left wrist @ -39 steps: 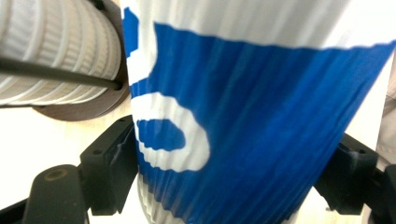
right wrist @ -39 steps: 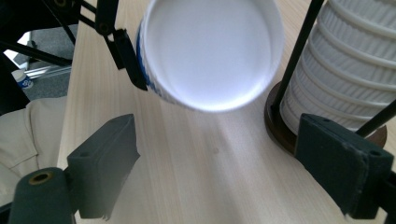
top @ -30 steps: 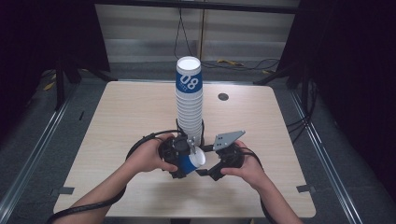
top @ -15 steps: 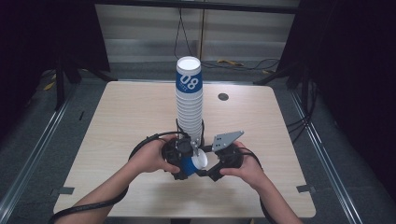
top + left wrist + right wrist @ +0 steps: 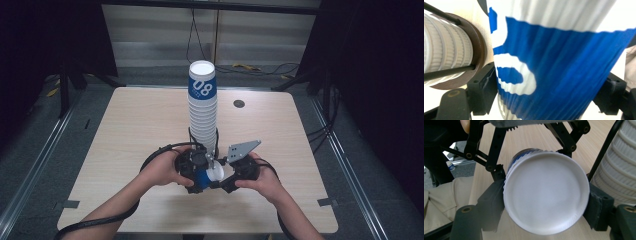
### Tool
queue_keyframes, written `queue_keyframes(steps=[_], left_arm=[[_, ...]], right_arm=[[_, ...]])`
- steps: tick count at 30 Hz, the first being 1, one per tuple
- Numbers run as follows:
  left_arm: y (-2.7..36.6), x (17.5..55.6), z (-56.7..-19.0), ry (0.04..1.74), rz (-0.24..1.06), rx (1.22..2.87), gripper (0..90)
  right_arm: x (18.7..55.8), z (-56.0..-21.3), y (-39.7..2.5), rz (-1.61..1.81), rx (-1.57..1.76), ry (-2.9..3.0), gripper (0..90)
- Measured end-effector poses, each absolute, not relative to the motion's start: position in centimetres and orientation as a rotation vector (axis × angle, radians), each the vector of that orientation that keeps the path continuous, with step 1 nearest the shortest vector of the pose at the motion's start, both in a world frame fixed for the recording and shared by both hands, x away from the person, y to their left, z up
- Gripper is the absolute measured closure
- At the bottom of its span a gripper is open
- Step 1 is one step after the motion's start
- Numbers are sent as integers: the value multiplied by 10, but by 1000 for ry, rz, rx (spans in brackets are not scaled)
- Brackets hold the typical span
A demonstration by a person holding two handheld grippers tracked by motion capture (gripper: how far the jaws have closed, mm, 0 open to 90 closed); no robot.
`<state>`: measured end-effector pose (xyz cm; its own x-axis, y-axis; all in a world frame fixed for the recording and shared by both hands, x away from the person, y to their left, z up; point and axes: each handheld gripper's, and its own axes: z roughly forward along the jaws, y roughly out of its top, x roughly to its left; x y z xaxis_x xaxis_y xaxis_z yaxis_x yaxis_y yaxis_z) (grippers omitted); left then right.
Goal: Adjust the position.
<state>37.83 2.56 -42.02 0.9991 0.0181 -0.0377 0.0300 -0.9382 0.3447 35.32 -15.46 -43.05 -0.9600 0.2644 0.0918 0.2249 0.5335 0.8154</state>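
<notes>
A blue and white ribbed paper cup (image 5: 206, 177) lies on its side just above the table's front half, held between both grippers. My left gripper (image 5: 196, 170) is shut on its blue wall (image 5: 564, 57), one black jaw on each side. My right gripper (image 5: 227, 179) is shut on the cup's base end, whose white bottom (image 5: 546, 190) faces its camera. Right behind them stands a tall stack of cups (image 5: 202, 107) with a blue "08" cup on top. The stack's ribbed side (image 5: 444, 50) is at the left of the left gripper view.
The wooden table (image 5: 130, 130) has a small dark round disc (image 5: 239, 103) at the back right. Black cables loop from the grippers around the stack's foot (image 5: 155, 155). Grey tape marks (image 5: 67, 204) sit near the front corners. Dark floor and rails surround the table.
Both grippers and the cup between them have shifted slightly toward the front edge. The stack has not moved.
</notes>
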Motion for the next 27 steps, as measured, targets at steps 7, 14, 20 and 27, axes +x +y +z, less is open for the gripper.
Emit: queue_keyframes(steps=[7,14,20,27], left_arm=[[29,380,-418,22,-33,2758,177],[32,382,-419,30,-62,2746,159],[35,385,-419,70,-83,2730,143],[39,387,-420,86,-129,2710,144]], right_arm=[[352,-428,-157,1439,428,2692,277],[351,-428,-158,1438,415,2689,275],[351,-427,-158,1454,415,2681,275],[350,-426,-159,1457,403,2680,275]])
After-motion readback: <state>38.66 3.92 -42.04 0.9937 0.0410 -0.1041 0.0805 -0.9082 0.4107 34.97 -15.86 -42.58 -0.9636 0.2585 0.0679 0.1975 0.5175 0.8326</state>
